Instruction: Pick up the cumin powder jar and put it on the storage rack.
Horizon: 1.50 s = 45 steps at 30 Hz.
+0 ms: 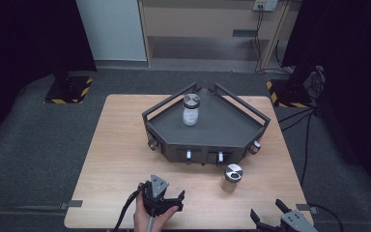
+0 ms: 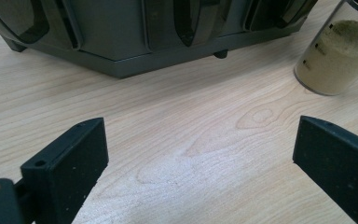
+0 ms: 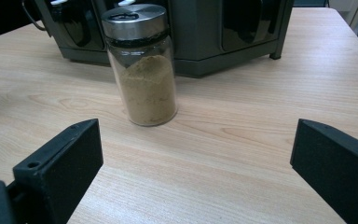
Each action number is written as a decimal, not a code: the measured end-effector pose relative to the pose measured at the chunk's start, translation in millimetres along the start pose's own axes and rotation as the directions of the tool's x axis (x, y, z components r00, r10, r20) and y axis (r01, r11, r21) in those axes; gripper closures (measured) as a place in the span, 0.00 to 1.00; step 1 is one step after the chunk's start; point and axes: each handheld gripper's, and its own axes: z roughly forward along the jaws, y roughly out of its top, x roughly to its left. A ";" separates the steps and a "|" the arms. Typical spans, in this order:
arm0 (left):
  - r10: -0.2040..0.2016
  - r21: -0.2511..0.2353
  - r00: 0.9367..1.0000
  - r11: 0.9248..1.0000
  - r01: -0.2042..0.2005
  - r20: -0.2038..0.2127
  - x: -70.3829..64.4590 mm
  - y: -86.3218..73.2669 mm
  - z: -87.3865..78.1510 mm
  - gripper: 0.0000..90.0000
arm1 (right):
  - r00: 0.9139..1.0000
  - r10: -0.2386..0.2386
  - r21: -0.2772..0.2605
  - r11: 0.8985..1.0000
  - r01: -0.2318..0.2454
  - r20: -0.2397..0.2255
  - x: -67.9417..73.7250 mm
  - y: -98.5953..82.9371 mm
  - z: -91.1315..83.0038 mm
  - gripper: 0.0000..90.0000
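Upright, the spice jar [image 3: 142, 65] stands lid-up.

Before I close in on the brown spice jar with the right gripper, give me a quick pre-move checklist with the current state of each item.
1. Right gripper open wide enough for the jar: ok, jaws spread well apart.
2. Brown spice jar upright on the table: ok.
3. Jar's metal lid seated: ok, it looks flush.
4. Path from the right gripper to the jar: ok, bare wood between them.
5. Jar apart from the dark rack behind it: ok in the high view, a gap shows.
6. Left gripper out of the way: ok, open and empty, off to the jar's left.
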 end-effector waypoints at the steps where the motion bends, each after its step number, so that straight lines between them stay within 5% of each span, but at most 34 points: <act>1: -0.002 0.000 1.000 1.000 0.002 0.000 1.1 0.2 0.2 0.03 | 1.000 -0.002 -0.007 1.000 0.002 -0.005 -0.3 -0.7 0.2 0.03; 9: -0.035 -0.026 0.999 0.999 0.035 -0.003 10.5 -3.2 1.5 0.01 | 0.997 -0.047 -0.054 0.998 0.043 -0.063 0.0 -3.1 1.5 0.02; 15: -0.026 -0.040 1.000 0.999 0.026 0.012 11.8 -4.9 2.8 0.01 | 0.996 -0.073 -0.050 0.996 0.071 -0.050 9.9 4.5 9.4 0.02; 23: 0.001 -0.037 1.000 0.999 0.000 0.023 9.6 -5.0 6.2 0.01 | 0.984 -0.161 0.031 0.986 0.163 -0.070 26.7 32.0 58.5 0.03; 31: 0.013 -0.045 0.999 0.999 -0.012 0.034 8.1 -5.9 5.6 0.01 | 0.983 -0.178 0.054 0.982 0.180 -0.041 37.2 34.8 102.1 0.09; 45: 0.012 -0.041 0.999 0.999 -0.011 0.036 9.7 -4.0 8.1 0.01 | 0.985 -0.172 0.008 0.985 0.173 -0.010 39.0 17.1 124.6 0.32</act>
